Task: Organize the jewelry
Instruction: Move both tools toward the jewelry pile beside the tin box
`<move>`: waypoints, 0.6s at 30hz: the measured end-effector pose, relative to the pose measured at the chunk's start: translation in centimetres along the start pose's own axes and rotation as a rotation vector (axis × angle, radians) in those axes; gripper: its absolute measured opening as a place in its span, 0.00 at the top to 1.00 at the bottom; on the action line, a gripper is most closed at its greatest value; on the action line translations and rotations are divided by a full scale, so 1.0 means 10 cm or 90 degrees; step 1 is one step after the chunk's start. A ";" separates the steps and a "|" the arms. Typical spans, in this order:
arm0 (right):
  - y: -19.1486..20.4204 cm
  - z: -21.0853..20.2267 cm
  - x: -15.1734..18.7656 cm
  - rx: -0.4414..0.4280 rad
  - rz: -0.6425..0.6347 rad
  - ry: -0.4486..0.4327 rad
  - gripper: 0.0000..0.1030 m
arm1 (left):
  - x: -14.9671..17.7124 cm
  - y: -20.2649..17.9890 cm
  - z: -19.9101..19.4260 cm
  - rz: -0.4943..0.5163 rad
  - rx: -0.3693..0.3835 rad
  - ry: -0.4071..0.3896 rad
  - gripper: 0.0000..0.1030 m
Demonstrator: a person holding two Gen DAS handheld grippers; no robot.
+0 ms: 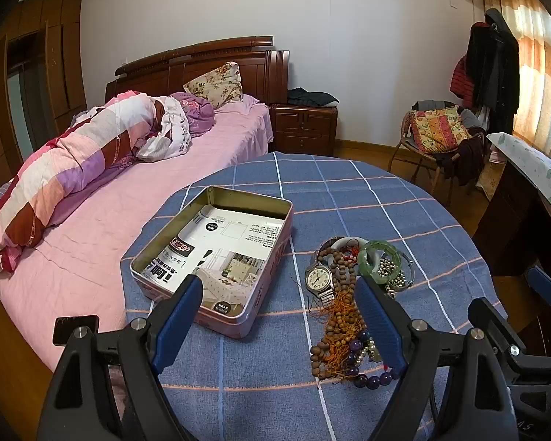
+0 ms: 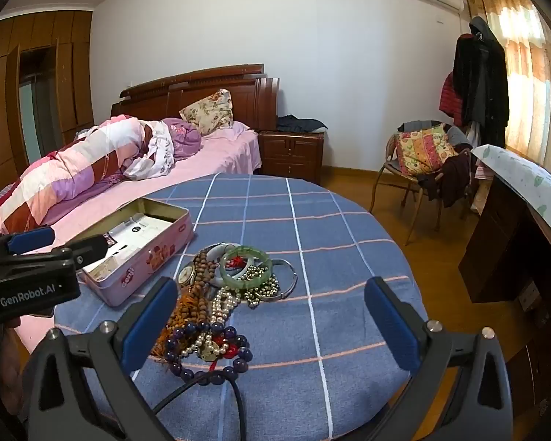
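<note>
A heap of jewelry lies on the round table with a blue checked cloth (image 1: 349,191): a wristwatch (image 1: 318,278), a green jade bangle (image 1: 379,257), brown wooden beads (image 1: 339,316), purple beads (image 2: 205,349), pearls (image 2: 222,303) and a silver bangle (image 2: 284,283). An open pink tin box (image 1: 216,257) lined with printed paper stands left of the heap; it also shows in the right wrist view (image 2: 139,253). My left gripper (image 1: 279,316) is open and empty, above the table between box and heap. My right gripper (image 2: 272,316) is open and empty, just behind the heap.
A bed with pink sheets and a rolled quilt (image 1: 92,169) touches the table's left side. A wooden desk (image 2: 514,242) stands to the right. A chair with cushions and clothes (image 2: 426,161) and a nightstand (image 1: 305,128) stand beyond the table.
</note>
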State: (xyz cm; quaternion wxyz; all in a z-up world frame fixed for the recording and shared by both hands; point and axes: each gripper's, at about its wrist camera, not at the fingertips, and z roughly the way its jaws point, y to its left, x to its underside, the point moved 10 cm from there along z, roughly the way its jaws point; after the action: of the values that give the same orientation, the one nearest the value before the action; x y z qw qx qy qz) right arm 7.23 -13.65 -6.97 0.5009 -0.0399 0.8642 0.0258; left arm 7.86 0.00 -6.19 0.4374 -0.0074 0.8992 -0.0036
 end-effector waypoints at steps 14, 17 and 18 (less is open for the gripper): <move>0.04 0.04 0.06 -0.002 -0.002 0.005 0.00 | 0.01 0.00 0.00 -0.001 0.000 0.005 0.18; 0.04 0.04 0.06 -0.001 -0.002 0.004 0.00 | 0.00 0.00 0.00 -0.001 0.000 0.004 0.18; 0.04 0.04 0.07 -0.001 -0.002 0.004 0.00 | 0.00 0.00 0.00 -0.001 0.000 0.004 0.18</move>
State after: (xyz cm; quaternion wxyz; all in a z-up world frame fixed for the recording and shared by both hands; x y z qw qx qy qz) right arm 7.20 -13.21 -7.76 0.4983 -0.0419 0.8656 0.0256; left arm 7.84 -0.02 -6.23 0.4347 -0.0082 0.9006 -0.0038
